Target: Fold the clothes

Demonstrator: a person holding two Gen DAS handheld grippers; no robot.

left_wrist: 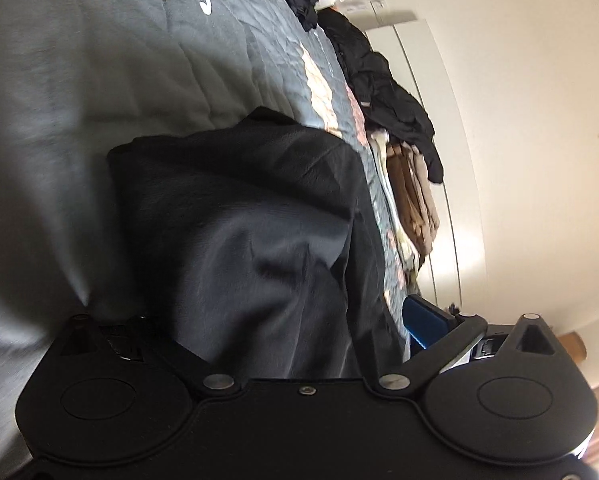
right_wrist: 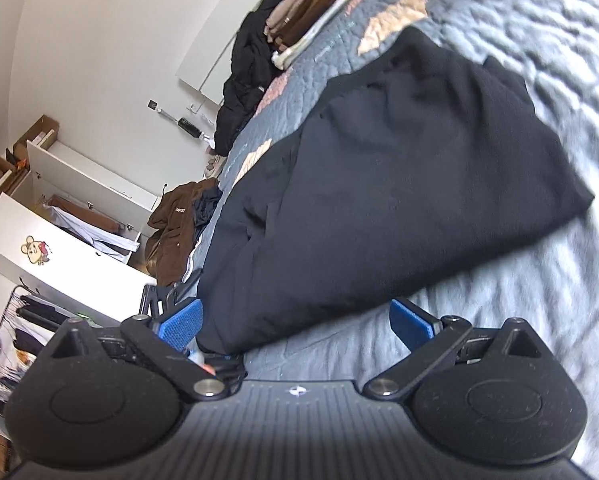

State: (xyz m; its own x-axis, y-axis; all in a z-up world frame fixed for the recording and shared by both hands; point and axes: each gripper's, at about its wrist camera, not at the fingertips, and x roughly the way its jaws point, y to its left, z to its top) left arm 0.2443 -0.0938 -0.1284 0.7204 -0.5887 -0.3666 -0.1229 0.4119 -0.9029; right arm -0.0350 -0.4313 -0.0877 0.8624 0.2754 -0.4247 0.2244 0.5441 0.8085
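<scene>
A black garment (left_wrist: 239, 216) lies partly folded on the grey quilted bedspread (left_wrist: 59, 100). In the right wrist view the same black garment (right_wrist: 399, 168) spreads across the bed's middle. My left gripper (left_wrist: 267, 332) stands wide open right at the garment's near end. Its right blue pad (left_wrist: 425, 326) shows, while the cloth hides the left one. My right gripper (right_wrist: 295, 322) is open too, both blue pads (right_wrist: 181, 322) showing. The garment's near corner lies between them, close to the left pad, and nothing is gripped.
Along the bed's far edge lie a heap of black clothes (right_wrist: 243, 80) and a stack of beige and brown folded clothes (right_wrist: 299, 12). A brown jacket (right_wrist: 175, 220) hangs off the bed. White cabinets (right_wrist: 59, 248) and a clothes rack (right_wrist: 23, 320) stand beyond it.
</scene>
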